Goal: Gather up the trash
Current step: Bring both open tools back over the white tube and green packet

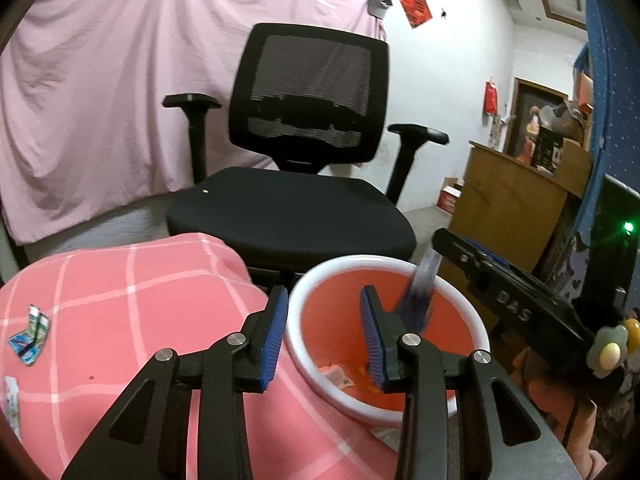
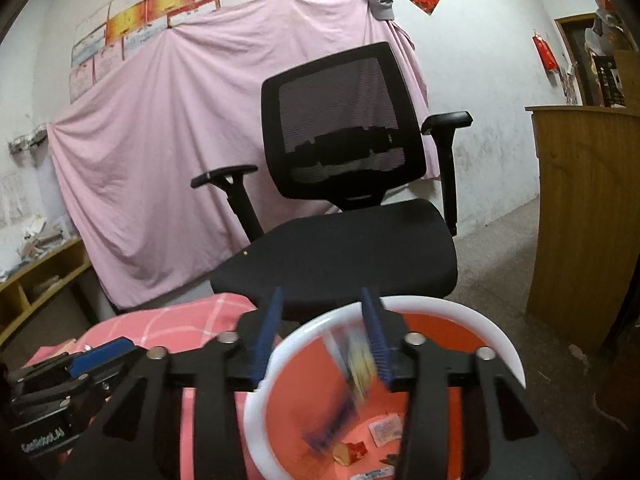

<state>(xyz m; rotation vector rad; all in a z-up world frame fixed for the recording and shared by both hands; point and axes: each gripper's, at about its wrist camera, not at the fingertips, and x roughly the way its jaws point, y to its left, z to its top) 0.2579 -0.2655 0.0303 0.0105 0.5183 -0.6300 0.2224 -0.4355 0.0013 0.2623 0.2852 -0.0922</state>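
Where the pink checked cloth (image 1: 132, 320) covers the surface, we note an orange bin with a white rim (image 1: 304, 292) standing at the cloth's right edge, in front of a black office chair (image 1: 304, 160). A pink sheet (image 1: 100, 100) hangs on the wall behind the chair.

Our left tongs (image 1: 324, 336) hover over the left rim of the bin with the blue pads apart and nothing between them. Our right tongs (image 2: 326, 336) are held above the bin mouth, also parted. A blurred wrapper (image 2: 356, 364) hangs in the air just beside the right pad of the right tongs, inside the bin opening; we cannot tell whether it touches that pad. The left view shows the same wrapper (image 1: 420, 292) below the tip of the right tongs, above the far rim.

Small scraps of trash (image 2: 384, 428) lie on the bin floor. Two small printed wrappers (image 1: 32, 334) lie on the cloth near its left edge.
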